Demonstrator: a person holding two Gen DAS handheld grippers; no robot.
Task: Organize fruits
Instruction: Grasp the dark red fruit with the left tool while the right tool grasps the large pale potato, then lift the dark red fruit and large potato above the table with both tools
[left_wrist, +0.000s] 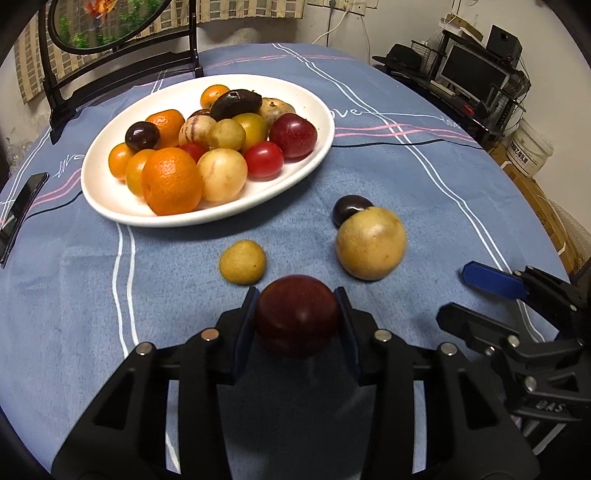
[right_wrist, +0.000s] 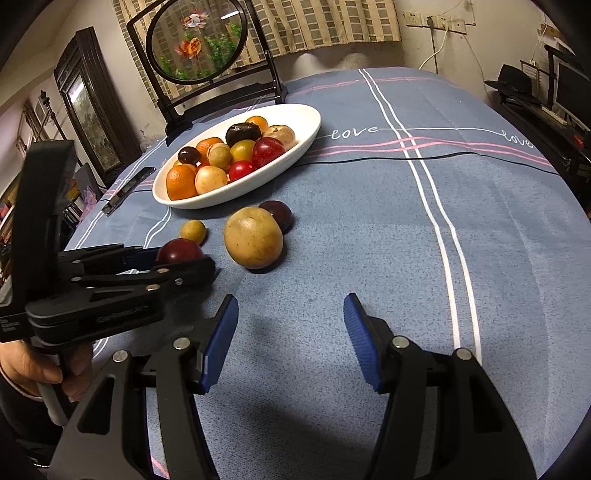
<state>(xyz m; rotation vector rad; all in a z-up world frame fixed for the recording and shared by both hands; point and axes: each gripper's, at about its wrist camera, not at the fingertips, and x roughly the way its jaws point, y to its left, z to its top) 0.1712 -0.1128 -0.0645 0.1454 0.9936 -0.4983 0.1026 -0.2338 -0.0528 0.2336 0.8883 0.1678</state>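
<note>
1. Risk brewing: red plum (left_wrist: 297, 316) rolling out of the pads on the way to the white plate (left_wrist: 325, 110), being round and smooth.
2. Left gripper (left_wrist: 295, 314) clamping that plum, well short of the plate.
3. Right gripper (right_wrist: 290, 341) gaping wide, holding nothing, hovering near the big yellow fruit (right_wrist: 253, 237).

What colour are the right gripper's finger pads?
Blue pads, clearest in the right wrist view.

Setting: you work in a home | cues: tablecloth (right_wrist: 369, 229), curtains (right_wrist: 295, 26), goldfish ornament (right_wrist: 195, 44), computer desk (left_wrist: 476, 81)
</note>
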